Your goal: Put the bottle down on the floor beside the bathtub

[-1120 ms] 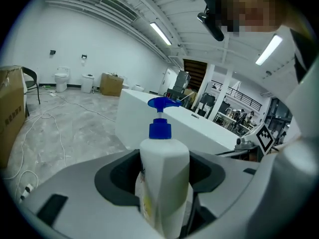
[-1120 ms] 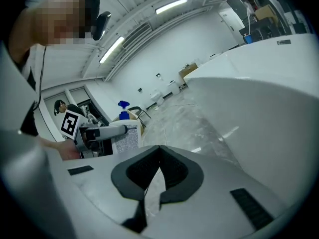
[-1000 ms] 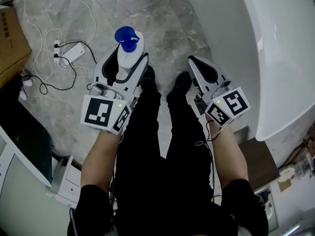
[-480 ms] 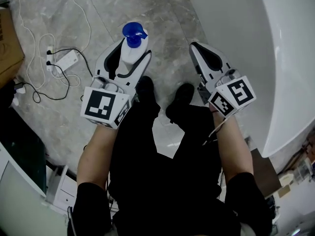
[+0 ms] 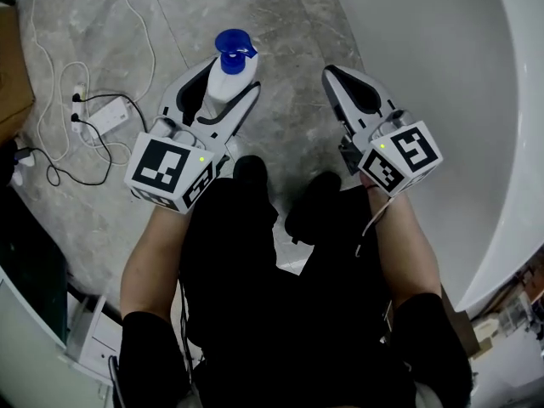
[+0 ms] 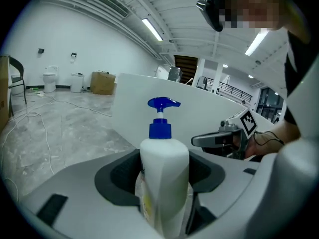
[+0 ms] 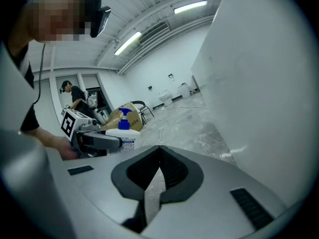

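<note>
White plastic pump bottle with a blue pump head stands upright between the jaws of your left gripper. Check the left gripper view: both dark pads press against the bottle's sides. The tongs are therefore clamped on the bottle, low on its body, with the pump head clear above them.

In the head view the bottle sits at upper centre of the frame, over the grey marble floor. It is to the left of the white bathtub, which fills the right side. No view shows whether the bottle's base touches the floor.

Your right gripper is at centre right of the head view, between the bottle and the bathtub and just beside the tub's outer wall. In the right gripper view its jaws meet at the tips and nothing is between them. The bottle appears at the left of that view, near but apart.

Your black shoes stand on the floor just below the grippers in the frame. At the left of the head view a white power strip lies on the floor among a white cable and a black cable, well apart from the bottle. A cardboard box shows at the far left edge.
</note>
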Demonstrator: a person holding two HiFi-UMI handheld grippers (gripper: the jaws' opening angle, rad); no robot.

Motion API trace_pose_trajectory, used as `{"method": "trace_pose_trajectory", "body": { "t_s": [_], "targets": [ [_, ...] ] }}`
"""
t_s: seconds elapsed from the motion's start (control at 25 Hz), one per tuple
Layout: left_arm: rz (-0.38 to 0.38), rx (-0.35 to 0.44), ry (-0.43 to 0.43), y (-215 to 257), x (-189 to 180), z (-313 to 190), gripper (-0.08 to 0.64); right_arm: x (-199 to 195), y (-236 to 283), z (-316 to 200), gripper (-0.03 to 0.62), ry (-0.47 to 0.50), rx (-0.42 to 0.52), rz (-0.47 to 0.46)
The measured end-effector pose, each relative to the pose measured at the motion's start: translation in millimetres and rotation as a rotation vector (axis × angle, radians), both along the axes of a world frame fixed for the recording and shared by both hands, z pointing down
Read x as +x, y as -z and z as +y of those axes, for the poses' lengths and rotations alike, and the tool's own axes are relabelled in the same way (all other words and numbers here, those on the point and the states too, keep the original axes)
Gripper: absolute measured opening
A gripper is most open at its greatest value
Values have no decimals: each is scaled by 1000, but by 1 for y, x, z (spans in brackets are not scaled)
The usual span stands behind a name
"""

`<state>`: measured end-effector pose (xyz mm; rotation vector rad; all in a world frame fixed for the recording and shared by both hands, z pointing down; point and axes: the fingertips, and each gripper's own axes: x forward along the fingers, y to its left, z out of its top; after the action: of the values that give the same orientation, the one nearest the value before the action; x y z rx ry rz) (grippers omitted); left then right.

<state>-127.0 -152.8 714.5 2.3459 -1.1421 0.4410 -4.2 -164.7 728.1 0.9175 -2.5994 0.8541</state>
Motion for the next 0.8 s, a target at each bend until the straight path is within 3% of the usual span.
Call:
{"method": "trace_pose_trajectory", "body": {
  "t_s": [0.12, 0.28, 0.6, 0.8],
  "targets": [
    [-17, 21, -17, -27, -4, -13, 273, 1, -13, -13, 28, 65, 52, 39],
    [-1, 56, -47, -54, 5, -29, 273, 21, -28, -21, 29, 70, 77, 55],
    [22, 93, -91, -87, 28, -50, 273, 26, -34, -33, 29, 85, 38, -2],
    [-6, 99, -98, -127, 45, -61, 272, 24, -32, -23, 29, 161, 114, 76]
  ]
}}
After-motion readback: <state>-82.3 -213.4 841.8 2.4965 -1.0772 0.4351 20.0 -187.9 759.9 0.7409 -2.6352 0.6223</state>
